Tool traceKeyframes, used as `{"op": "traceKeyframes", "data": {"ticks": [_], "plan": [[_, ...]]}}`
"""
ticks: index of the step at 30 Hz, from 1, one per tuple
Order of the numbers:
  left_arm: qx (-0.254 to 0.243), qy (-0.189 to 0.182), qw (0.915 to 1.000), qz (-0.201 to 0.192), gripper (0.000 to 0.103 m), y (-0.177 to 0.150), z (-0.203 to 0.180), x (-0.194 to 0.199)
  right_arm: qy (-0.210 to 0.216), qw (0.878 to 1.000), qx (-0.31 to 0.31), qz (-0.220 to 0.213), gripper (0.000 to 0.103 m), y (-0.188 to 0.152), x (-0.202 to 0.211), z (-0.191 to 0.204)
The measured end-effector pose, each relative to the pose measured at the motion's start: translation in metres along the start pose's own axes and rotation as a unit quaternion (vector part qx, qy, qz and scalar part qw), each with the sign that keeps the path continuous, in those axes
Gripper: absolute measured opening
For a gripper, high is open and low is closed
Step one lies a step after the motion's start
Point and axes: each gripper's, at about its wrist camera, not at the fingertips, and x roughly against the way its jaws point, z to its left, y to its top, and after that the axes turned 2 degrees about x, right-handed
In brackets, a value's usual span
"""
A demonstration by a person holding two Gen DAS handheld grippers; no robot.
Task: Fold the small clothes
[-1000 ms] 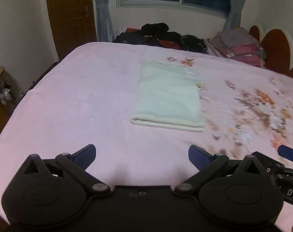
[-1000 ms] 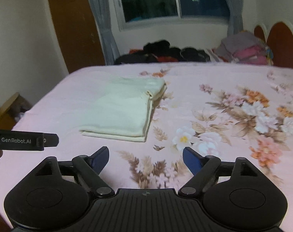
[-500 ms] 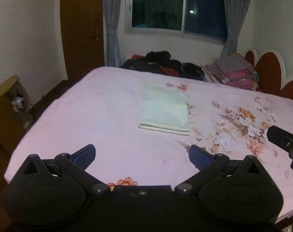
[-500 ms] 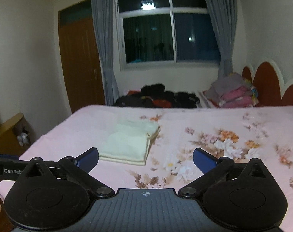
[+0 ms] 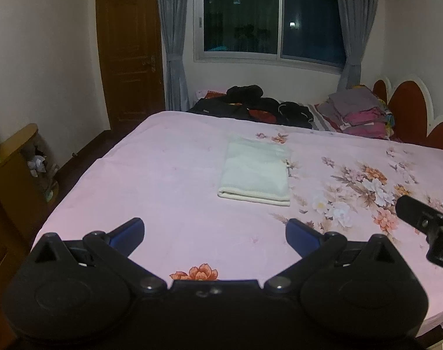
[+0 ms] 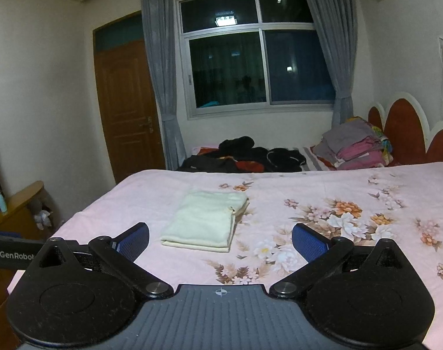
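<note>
A folded pale cloth [image 5: 255, 172] lies flat on the pink floral bed [image 5: 169, 175], well apart from both tools. The left tool [image 5: 215, 230] and the right tool [image 6: 220, 239] hang above the bed's near edge, each with fingers spread wide and holding nothing.

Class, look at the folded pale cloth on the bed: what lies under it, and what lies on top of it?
Under the folded cloth is the pink flowered bedsheet. The patch of sheet directly beneath it is covered and cannot be seen. Nothing lies on top of the cloth.
</note>
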Motion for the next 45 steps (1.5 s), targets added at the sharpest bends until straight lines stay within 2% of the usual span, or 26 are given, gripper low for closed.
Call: {"op": "traceKeyframes", "data": {"ticks": [45], "plan": [[0.009,0.001,0.9999,0.005,0.103,-0.001,-0.005,-0.002,0.005,1.000,-0.003,0.001,0.103,-0.002,-0.002,-0.010]]}}
